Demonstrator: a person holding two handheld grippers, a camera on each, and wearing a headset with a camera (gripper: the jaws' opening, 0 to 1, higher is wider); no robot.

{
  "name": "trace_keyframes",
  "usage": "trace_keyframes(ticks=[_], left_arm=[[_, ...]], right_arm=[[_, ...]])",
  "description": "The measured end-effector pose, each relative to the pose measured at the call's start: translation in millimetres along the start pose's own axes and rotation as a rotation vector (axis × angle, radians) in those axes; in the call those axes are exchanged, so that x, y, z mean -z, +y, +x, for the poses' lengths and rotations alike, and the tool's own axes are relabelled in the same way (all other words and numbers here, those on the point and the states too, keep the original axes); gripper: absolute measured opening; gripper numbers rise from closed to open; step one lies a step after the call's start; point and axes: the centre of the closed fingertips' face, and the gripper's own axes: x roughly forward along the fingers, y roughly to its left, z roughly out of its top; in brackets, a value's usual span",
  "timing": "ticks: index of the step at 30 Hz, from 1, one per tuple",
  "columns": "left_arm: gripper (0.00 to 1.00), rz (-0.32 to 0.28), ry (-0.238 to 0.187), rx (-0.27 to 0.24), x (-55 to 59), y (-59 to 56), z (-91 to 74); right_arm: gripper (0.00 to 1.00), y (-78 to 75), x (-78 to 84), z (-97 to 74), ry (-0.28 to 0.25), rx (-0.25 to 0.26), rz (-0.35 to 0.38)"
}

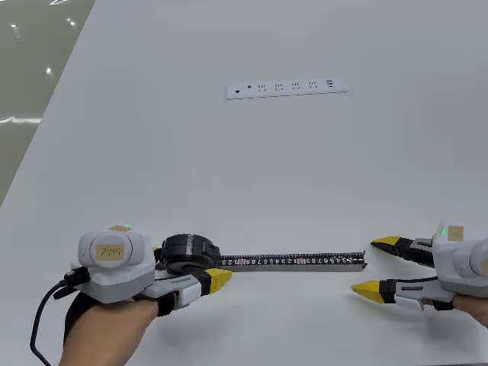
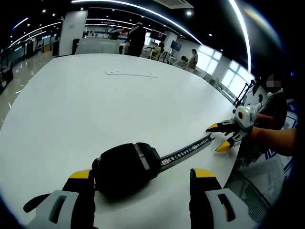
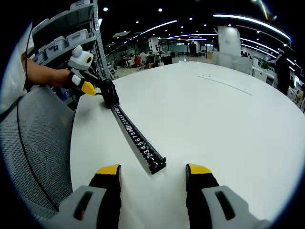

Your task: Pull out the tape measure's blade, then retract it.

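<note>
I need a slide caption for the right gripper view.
Open right gripper facing the free end of the pulled-out blade, which runs across the white table to its case.

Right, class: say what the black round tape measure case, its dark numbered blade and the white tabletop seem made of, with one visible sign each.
The black round tape measure case looks like matte plastic or rubber: dull, no glare. The dark numbered blade is likely thin coated metal: it lies straight and flat. The white tabletop seems a smooth satin laminate: soft light reflections.
</note>
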Motion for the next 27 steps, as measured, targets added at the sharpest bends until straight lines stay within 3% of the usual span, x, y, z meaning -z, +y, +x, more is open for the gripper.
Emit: trace_keyframes(ticks=[17, 22, 27], left_arm=[[0.78, -0.040, -0.010, -0.060, -0.6, 3.2, 5.6], [0.78, -0.028, 0.004, -0.096, 1.7, 1.8, 7.4], [0.78, -0.051, -0.005, -0.117, 0.5, 3.9, 8.1]], right_arm=[[0.35, -5.6, -3.2, 7.1, -0.010, -0.033, -0.092], [0.27, -7.8, -3.0, 8.6, -0.007, -0.040, -0.134], [0.24, -9.2, -3.4, 8.8, -0.010, -0.040, -0.142]])
